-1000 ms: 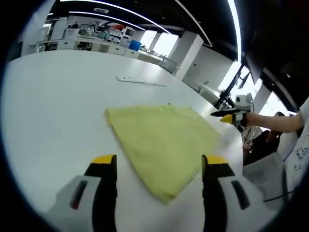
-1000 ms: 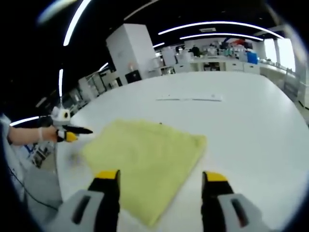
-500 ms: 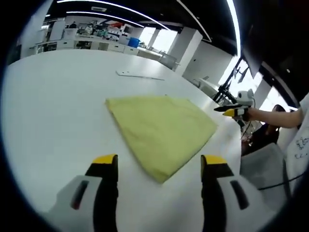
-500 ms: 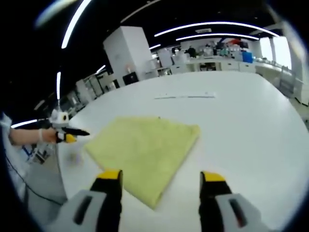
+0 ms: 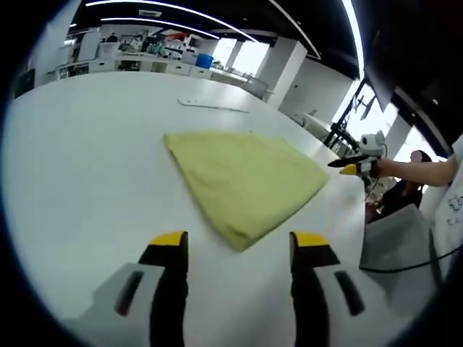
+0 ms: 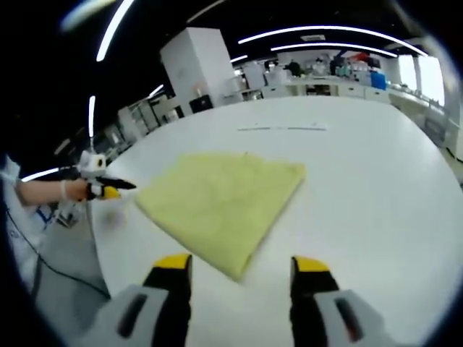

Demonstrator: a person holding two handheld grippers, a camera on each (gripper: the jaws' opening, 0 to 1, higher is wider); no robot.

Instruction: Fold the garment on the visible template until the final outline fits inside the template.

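Observation:
A yellow garment lies folded flat in a rough square on the white table. In the left gripper view my left gripper hovers open just short of the cloth's nearest corner, with nothing between its jaws. My right gripper comes in from the right, held by a hand beyond the cloth's far corner. In the right gripper view the same garment spreads ahead of my open right gripper. My left gripper shows at the left, off the cloth.
A thin pale strip lies on the table beyond the garment, also seen as a strip in the right gripper view. A grey chair stands past the table edge. Lab benches line the far wall.
Both views have drawn back a little from the garment, which lies as before. The jaws of each gripper stand slightly closer together, still open.

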